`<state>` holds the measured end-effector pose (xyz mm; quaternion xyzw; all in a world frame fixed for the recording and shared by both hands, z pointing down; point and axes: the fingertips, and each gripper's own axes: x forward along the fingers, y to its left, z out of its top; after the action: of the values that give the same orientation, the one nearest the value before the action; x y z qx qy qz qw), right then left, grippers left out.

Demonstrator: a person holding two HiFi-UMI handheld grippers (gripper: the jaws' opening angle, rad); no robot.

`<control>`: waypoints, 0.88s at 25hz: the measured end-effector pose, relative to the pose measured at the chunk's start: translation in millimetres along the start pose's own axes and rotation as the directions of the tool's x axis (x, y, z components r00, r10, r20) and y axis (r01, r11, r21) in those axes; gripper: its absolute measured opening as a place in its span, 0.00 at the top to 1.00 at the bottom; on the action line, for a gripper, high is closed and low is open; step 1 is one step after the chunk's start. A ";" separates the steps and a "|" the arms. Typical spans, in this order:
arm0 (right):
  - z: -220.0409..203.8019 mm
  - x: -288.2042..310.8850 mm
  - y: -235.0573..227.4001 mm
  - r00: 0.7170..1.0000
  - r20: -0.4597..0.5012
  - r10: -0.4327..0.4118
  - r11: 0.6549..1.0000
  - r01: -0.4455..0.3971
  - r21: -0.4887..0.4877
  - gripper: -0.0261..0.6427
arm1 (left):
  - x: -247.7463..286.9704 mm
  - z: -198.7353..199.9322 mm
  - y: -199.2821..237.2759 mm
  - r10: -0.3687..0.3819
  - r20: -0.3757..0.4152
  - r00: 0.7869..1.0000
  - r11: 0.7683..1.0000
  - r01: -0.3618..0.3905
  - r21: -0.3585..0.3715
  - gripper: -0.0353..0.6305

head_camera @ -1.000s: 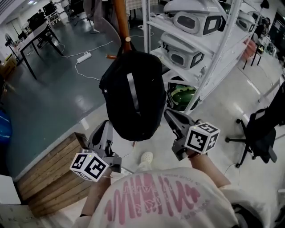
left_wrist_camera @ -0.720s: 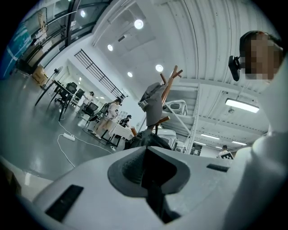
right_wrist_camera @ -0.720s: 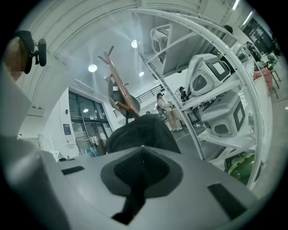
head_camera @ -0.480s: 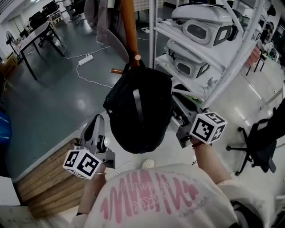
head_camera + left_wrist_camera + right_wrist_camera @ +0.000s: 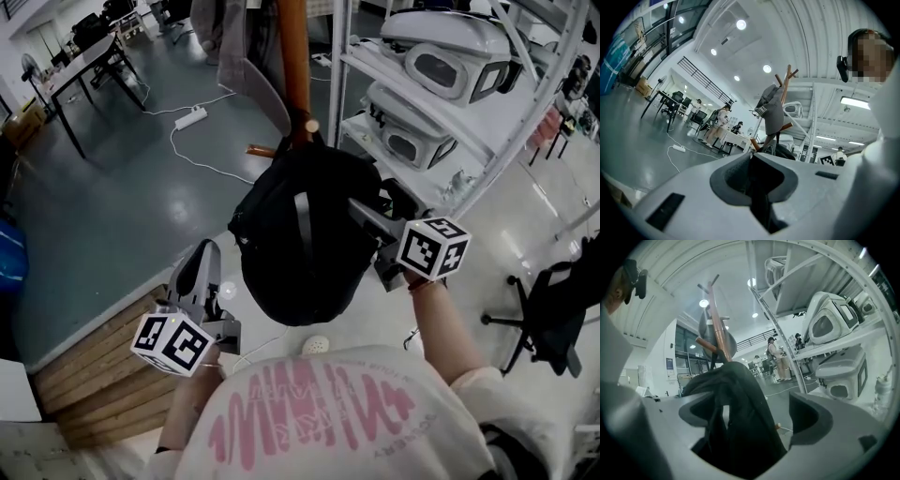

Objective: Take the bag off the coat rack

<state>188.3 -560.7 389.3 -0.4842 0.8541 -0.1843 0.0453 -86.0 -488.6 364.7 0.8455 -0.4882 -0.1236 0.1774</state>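
Observation:
A black backpack [image 5: 300,234] hangs by its top loop from a peg [image 5: 309,125] of the wooden coat rack [image 5: 292,56]. My right gripper [image 5: 367,217] is at the bag's right side. Its jaws have just been opening and now stand wide, with a fold of the bag [image 5: 736,418] between them and the pads [image 5: 811,416] not pressing on it. My left gripper [image 5: 206,251] is shut and empty, low at the bag's left and apart from it. In the left gripper view the rack [image 5: 785,93] rises beyond the shut jaws [image 5: 752,161].
White metal shelving [image 5: 487,141] with white machines stands close on the right of the rack. A grey garment [image 5: 244,47] hangs higher on the rack. A wooden platform [image 5: 84,375] lies at lower left, an office chair [image 5: 553,319] at right, a power strip [image 5: 192,117] on the floor.
The right gripper rose from below the bag's lower right to its right side and its jaws went from shut to wide open. The left gripper shifted slightly and stayed shut.

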 end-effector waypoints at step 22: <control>-57.7 41.2 -1.7 0.966 -0.235 -0.106 0.953 0.032 -0.301 0.46 | -0.9 7.7 -26.0 -0.154 0.075 0.985 0.988 0.151 0.042 0.67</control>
<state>153.2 -580.7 447.7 -0.4883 0.8534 -0.1157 -0.1411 -69.1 -477.3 346.8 0.8781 -0.4307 -0.1608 0.1329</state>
